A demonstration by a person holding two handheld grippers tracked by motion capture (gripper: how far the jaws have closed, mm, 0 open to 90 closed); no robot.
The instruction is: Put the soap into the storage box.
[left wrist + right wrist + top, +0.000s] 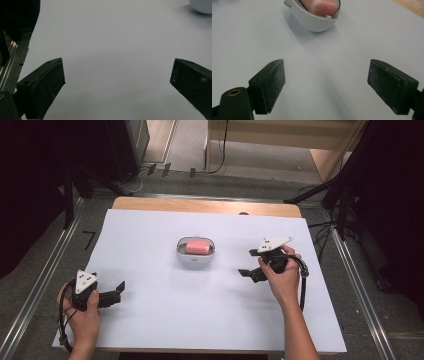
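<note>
Right tool [252, 263] is wide open, nothing between the jaws, hovering over the white sheet just right of centre. In the right gripper view [325, 86] both pads frame bare sheet, with the soap dish [315, 18] ahead and a bit left of the jaw centreline. Pink soap [322, 6] sits inside it, top exposed above the rim.

Left tool [114, 292] is also spread open and empty, parked near the front-left of the table [200, 206], well apart from the dish. In its own view [117, 87] there is plain sheet between the pads, and a sliver of the dish [201, 6] at the top-right corner.

In the high view the dish [196, 257] is mid-table, soap [198, 245] lying lengthwise across it, roughly between the two tools but nearer the right one.

Looks like the approach stage: right tool lining up on the soap, no contact yet.

How I'd do it:
- Swing the right tool left so the soap sits on the jaw centreline before advancing.
- Come in from above the rim, not level with it. The dish wall looks curved and light, so a low approach probably shoves it across the sheet.
- Span the soap's short side; keep pads clear of the rim.
- Close slow. Soap is likely slick, so a hard squeeze may squirt it out.
- Left tool could brace the dish's near side if it starts to slide.
- Lift straight up until clear of the rim.
</note>
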